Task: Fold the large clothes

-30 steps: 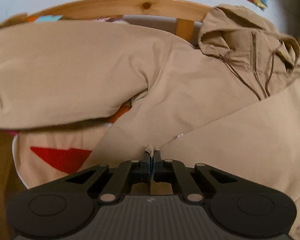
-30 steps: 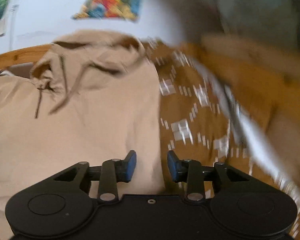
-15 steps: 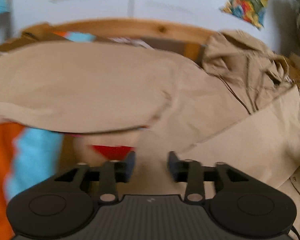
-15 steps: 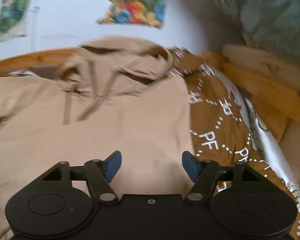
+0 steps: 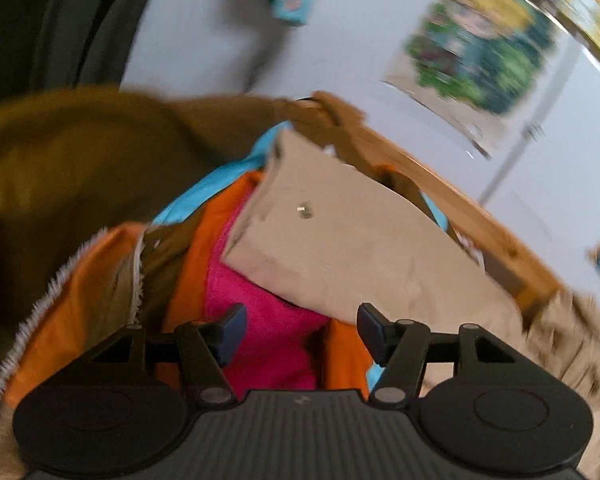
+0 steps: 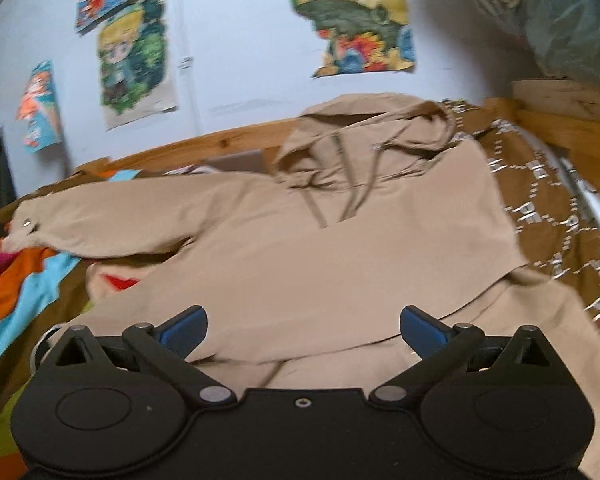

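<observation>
A beige hooded jacket (image 6: 300,248) lies spread on the bed, hood (image 6: 364,140) towards the wall, its right side folded over the body. One sleeve (image 6: 112,216) stretches out to the left. In the left wrist view that sleeve's cuff end (image 5: 340,240), with a metal snap, lies over pink and orange cloth. My left gripper (image 5: 298,332) is open just short of the cuff, holding nothing. My right gripper (image 6: 302,330) hovers wide open above the jacket's lower part, empty.
A patchwork blanket (image 6: 24,280) in orange, blue and pink covers the bed's left side; a brown patterned blanket (image 6: 560,200) covers the right. A wooden bed rail (image 6: 180,148) runs along the wall with posters (image 6: 136,64). A dark brown cloth (image 5: 60,168) lies left of the cuff.
My left gripper let go of the jacket's edge, opened, and swung left to the sleeve's cuff. My right gripper opened wider and drew back over the jacket.
</observation>
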Demonstrator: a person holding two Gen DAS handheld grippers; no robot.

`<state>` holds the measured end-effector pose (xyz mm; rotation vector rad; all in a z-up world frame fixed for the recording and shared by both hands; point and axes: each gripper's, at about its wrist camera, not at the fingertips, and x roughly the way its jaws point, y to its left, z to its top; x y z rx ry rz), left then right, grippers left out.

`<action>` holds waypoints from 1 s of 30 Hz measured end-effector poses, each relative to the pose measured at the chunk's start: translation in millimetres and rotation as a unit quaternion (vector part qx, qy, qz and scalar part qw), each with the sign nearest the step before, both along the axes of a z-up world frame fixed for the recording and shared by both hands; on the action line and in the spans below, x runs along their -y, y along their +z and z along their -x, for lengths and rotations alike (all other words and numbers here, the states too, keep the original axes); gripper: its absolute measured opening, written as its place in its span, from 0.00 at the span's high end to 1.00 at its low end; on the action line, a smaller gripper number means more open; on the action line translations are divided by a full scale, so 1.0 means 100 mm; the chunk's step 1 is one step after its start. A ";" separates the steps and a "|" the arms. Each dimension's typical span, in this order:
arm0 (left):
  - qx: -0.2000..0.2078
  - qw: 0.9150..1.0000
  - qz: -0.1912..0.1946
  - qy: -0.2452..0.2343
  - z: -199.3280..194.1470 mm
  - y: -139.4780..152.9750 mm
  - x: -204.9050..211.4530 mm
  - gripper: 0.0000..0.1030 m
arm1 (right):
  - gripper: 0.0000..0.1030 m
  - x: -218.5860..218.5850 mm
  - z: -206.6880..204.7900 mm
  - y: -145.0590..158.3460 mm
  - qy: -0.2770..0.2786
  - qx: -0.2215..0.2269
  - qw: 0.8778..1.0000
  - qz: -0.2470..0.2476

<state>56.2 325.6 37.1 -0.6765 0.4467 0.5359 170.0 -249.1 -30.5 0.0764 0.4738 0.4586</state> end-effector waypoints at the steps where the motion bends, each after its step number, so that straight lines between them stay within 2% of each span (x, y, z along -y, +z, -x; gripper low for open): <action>1: 0.009 1.000 0.014 0.009 -0.03 -0.03 -0.06 0.37 | 0.01 -0.05 0.03 -0.01 0.007 -0.001 1.000 0.003; 6: 0.018 0.996 0.071 0.056 -0.26 -0.18 -0.28 0.50 | 0.01 -0.23 0.16 -0.05 0.041 0.007 0.999 0.029; 9: 0.022 0.992 0.089 0.084 -0.36 -0.22 -0.35 0.59 | 0.01 -0.24 0.17 -0.10 0.049 0.001 0.998 0.029; 10: 0.023 0.992 0.087 0.088 -0.36 -0.21 -0.34 0.71 | 0.01 -0.24 0.17 -0.11 0.050 -0.002 0.998 0.027; 11: 0.023 0.993 0.080 0.089 -0.39 -0.19 -0.33 0.88 | 0.01 -0.24 0.16 -0.13 0.049 -0.004 0.998 0.025; 13: 0.024 0.995 0.053 0.087 -0.38 -0.12 -0.26 0.96 | 0.01 -0.21 0.16 -0.15 0.048 -0.007 0.999 0.021; 16: 0.032 0.997 -0.006 0.073 -0.38 0.05 -0.07 0.99 | 0.01 -0.17 0.15 -0.14 0.043 -0.006 0.999 0.016; 19: 0.041 0.993 -0.100 0.042 -0.44 0.31 0.24 1.00 | 0.01 -0.11 0.17 -0.12 0.037 0.000 0.999 0.010; 22: 0.071 0.980 -0.185 -0.010 -0.54 0.62 0.61 1.00 | 0.01 -0.05 0.19 -0.08 0.034 0.010 0.999 0.014; 25: 0.113 0.961 -0.238 -0.089 -0.70 0.94 1.05 1.00 | 0.01 0.01 0.17 -0.03 0.028 0.021 0.999 0.013; 28: 0.149 0.929 -0.275 -0.199 -0.88 1.16 1.64 1.00 | 0.01 0.14 0.00 0.06 0.018 0.023 0.999 -0.012; 30: 0.157 0.907 -0.284 -0.268 -1.02 1.19 2.02 1.00 | 0.01 0.30 -0.20 0.16 0.005 0.013 0.998 -0.061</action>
